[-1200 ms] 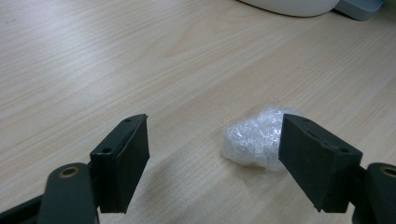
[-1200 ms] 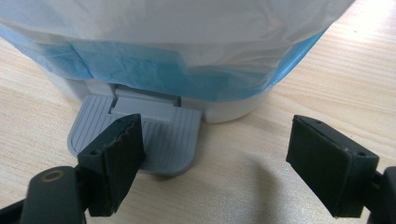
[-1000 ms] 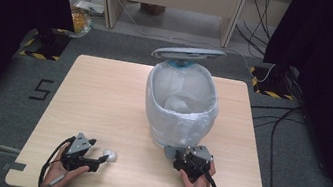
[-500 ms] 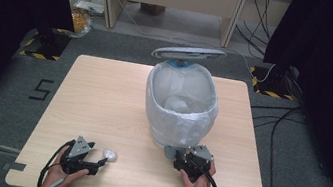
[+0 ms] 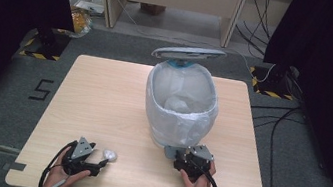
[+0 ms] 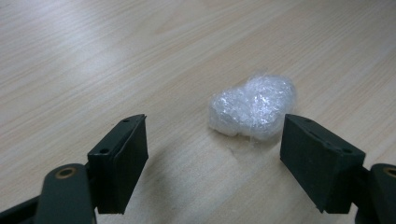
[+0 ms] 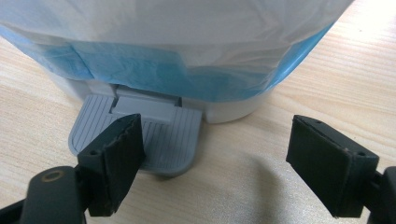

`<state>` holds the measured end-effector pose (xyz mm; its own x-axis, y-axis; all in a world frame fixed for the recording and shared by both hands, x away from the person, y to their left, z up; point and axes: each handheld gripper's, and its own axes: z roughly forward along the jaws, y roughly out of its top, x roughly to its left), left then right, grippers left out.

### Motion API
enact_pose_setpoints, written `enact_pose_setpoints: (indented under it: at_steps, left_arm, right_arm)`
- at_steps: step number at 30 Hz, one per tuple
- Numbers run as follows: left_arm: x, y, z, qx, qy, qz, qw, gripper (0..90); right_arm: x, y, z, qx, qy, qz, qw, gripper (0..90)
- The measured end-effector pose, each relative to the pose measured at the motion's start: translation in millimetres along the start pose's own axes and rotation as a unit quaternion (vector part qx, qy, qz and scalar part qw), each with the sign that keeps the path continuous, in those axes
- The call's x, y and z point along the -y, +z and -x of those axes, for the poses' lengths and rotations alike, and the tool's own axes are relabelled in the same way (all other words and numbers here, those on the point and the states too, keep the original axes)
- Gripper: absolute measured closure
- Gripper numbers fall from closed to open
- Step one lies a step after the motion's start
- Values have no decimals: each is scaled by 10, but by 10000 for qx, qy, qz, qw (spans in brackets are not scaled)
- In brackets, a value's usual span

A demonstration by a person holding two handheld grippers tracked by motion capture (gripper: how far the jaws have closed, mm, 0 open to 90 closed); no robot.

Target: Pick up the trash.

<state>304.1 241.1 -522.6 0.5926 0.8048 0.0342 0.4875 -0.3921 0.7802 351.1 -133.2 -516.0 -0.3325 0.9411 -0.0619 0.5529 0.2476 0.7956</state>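
bin liner [image 5: 179,111] – white, blue | pedal [image 7: 135,137] – grey, ribbed | table [image 5: 103,98] – pale woodgrain

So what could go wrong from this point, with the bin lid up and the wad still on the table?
1. The crumpled plastic wad lies off-centre, close to one jaw of the open left tool; closing now might nudge it aside rather than pinch it.
2. One jaw of the open right tool sits over the grey pedal. If it slips off, the raised lid would likely drop.
3. The bin looks light; pressing on the pedal might shift it.
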Motion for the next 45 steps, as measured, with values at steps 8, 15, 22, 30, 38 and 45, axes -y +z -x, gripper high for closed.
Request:
enact_pose_setpoints:
  at_steps: [8, 15, 22, 30, 38, 45]
  left_arm:
    - [-25, 20, 15, 19, 36, -12, 10000, 253]
    - [-46, 60, 62, 86, 108, -43, 9999, 289]
    - [-89, 70, 75, 56, 223, -96, 9997, 350]
    - [-191, 175, 150, 271, 413, -110, 9987, 446]
    - [-270, 209, 136, 361, 467, -117, 9982, 531]
    - [-402, 146, 54, 387, 334, 98, 9986, 533]
  right_arm:
    - [0, 1, 3, -14, 8, 3, 10000, 189]
    - [0, 2, 5, -13, 6, -1, 10000, 189]
    - [-2, -1, -5, 12, -19, 1, 10000, 189]
    - [-3, 1, 0, -1, -32, 2, 10000, 189]
    - [-3, 1, 2, -12, -34, 6, 10000, 189]
    - [-4, 2, 3, -19, -28, 2, 10000, 189]
